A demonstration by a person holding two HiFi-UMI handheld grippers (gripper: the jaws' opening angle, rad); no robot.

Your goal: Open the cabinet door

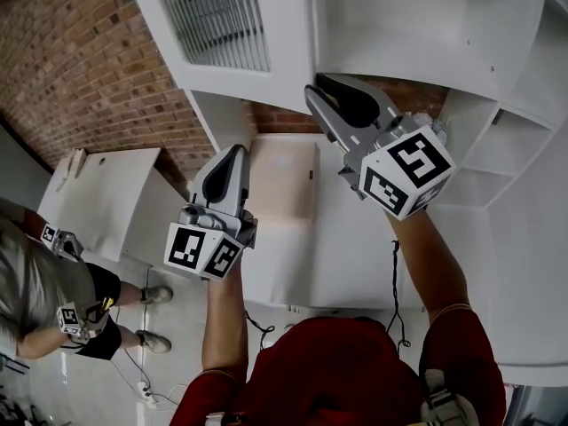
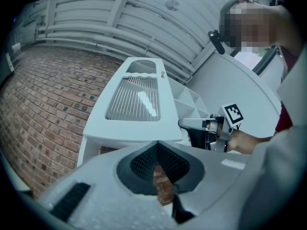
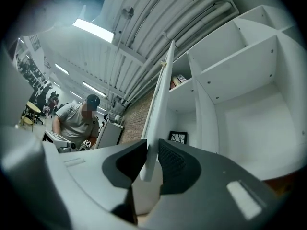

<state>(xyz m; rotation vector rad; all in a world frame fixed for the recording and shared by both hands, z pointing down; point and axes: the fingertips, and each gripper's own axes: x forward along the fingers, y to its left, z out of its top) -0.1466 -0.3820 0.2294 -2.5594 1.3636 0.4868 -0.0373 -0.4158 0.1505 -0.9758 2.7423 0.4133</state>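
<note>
The white cabinet door [image 1: 222, 25], with a louvred panel, hangs swung out from the cabinet; it also shows in the left gripper view [image 2: 134, 104]. In the right gripper view I see the door edge-on [image 3: 162, 95], and its lower corner sits between the two dark pads. My right gripper [image 3: 151, 145] is shut on that edge, and in the head view its tips [image 1: 318, 85] meet the door's free corner. My left gripper [image 1: 235, 153] hangs lower and to the left, clear of the door, its jaws [image 2: 157, 145] shut with nothing in them.
Open white shelves [image 1: 497, 140] stand to the right of the door, with a framed picture [image 3: 177, 137] inside. A brick wall [image 1: 71, 69] lies behind on the left. Another person [image 1: 35, 291] stands at the far left beside a low white cabinet [image 1: 106, 193].
</note>
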